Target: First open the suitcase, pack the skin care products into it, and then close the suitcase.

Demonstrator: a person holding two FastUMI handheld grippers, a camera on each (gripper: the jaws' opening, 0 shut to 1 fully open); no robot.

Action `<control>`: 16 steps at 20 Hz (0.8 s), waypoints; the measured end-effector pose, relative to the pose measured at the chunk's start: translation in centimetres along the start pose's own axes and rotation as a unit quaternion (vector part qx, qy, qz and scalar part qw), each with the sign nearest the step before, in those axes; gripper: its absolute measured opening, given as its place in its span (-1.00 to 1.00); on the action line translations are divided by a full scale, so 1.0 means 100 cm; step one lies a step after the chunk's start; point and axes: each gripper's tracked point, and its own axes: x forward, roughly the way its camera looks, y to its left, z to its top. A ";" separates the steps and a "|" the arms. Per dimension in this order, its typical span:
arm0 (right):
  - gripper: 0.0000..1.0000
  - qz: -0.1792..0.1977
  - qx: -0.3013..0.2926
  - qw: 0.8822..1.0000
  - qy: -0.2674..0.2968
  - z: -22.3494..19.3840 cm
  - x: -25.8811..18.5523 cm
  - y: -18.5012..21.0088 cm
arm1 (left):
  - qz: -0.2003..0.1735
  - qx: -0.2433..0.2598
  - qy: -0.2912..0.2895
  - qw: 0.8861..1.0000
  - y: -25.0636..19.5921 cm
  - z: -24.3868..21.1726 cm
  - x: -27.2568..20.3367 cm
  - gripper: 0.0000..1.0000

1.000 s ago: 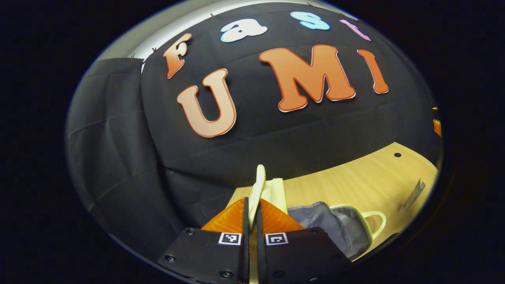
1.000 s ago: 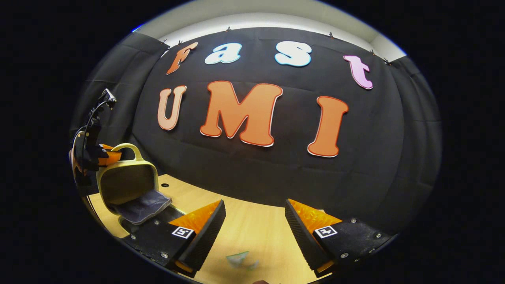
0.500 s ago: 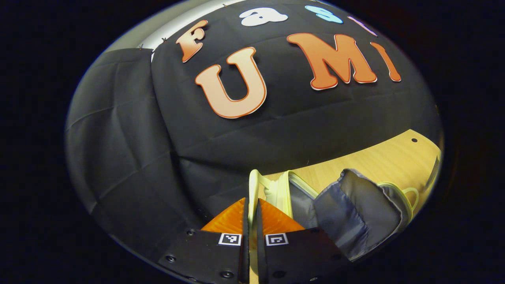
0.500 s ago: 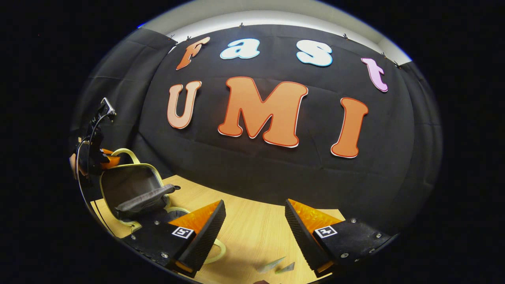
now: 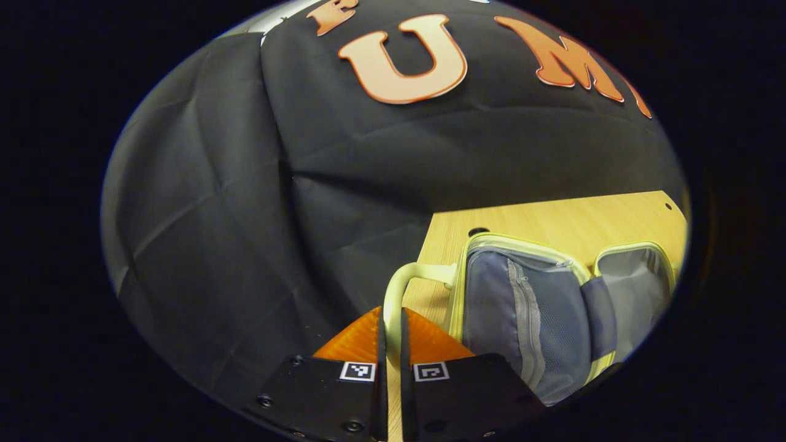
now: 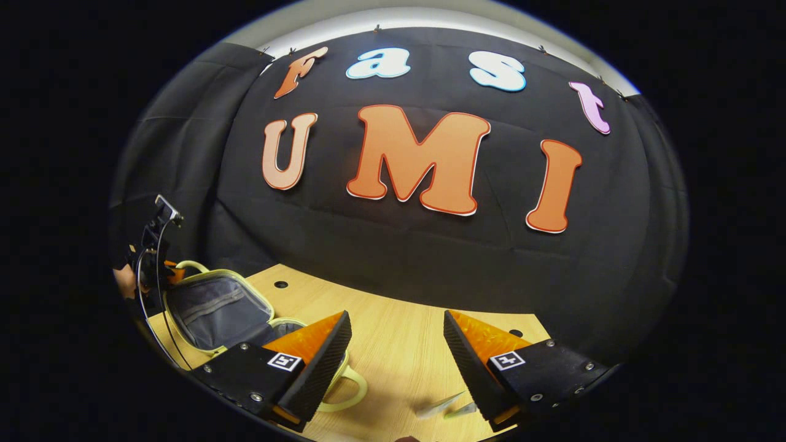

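The small pale-yellow suitcase (image 5: 522, 307) lies open on the wooden table (image 5: 552, 215), its grey lining and zipped mesh pocket facing up. My left gripper (image 5: 393, 316) is shut on the lid's cream handle (image 5: 396, 285) at the table's left end. In the right gripper view the open suitcase (image 6: 215, 307) sits at far left with the left gripper (image 6: 150, 270) behind it. My right gripper (image 6: 396, 350) hangs open above the table with nothing between its fingers. Two flat skin care sachets (image 6: 448, 405) lie just below it, partly hidden by the right finger.
The suitcase's other cream handle (image 6: 350, 393) pokes out by my right gripper's left finger. Cable holes (image 6: 280, 284) mark the tabletop. The booth's black cloth wall (image 6: 430, 264) rises close behind the table. A hand (image 6: 123, 279) holds the left gripper.
The lid has swung from upright down to lying flat open, carried by my left gripper, which dropped with the handle. My right gripper stays open and barely shifted.
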 end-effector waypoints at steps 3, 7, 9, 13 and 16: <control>0.91 -0.010 0.004 1.000 0.004 -0.004 -0.009 -0.015 | 0.033 0.013 0.043 0.998 0.007 -0.034 0.017 -0.70; 0.91 -0.019 0.000 1.000 0.005 -0.012 -0.019 -0.040 | 0.043 -0.004 0.016 0.999 -0.005 -0.015 -0.010 -0.56; 0.91 -0.022 0.006 1.000 0.001 -0.014 -0.024 -0.054 | 0.036 -0.015 -0.023 0.999 -0.023 0.018 -0.037 -0.20; 0.91 -0.018 0.017 1.000 -0.011 -0.021 -0.031 -0.083 | 0.013 -0.007 -0.110 0.994 -0.074 0.094 -0.104 0.43; 0.91 -0.028 0.023 0.999 -0.012 -0.029 -0.037 -0.111 | -0.013 0.002 -0.164 0.986 -0.121 0.141 -0.148 0.79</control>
